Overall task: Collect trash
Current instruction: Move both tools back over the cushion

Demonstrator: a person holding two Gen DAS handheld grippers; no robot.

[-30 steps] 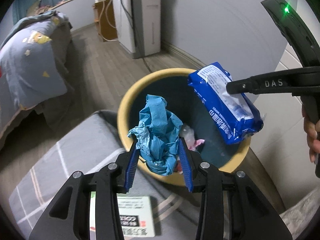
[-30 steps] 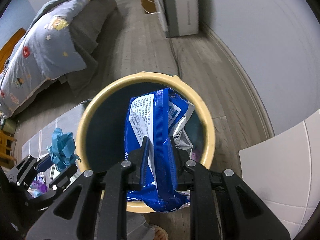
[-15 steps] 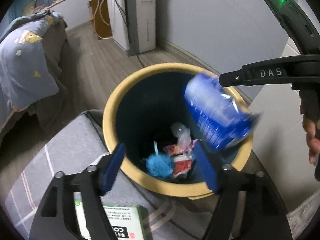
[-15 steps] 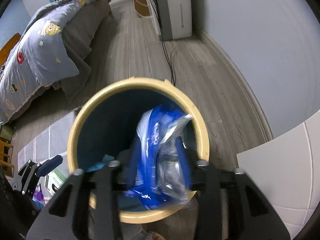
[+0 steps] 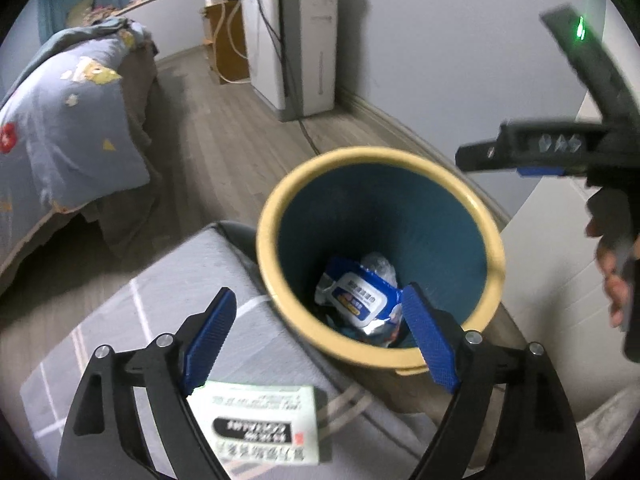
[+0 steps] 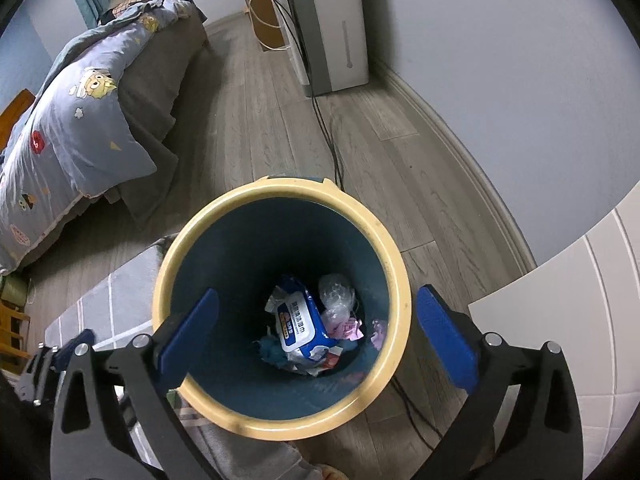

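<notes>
Blue wipes packet [image 6: 301,327] lying label-up at the bottom of the yellow-rimmed bin [image 6: 394,258], long axis running toward the near rim, among crumpled wrappers [image 6: 338,296]. Hovering above: left gripper [image 5: 318,330] and right gripper [image 6: 316,328], jaws opening wide, holding nothing. Lying beside the bin: green-white box [image 5: 264,424].

Both grippers [image 5: 316,340] [image 6: 316,340]: black frames, blue ribbed pads, silver screws, green LED.
</notes>
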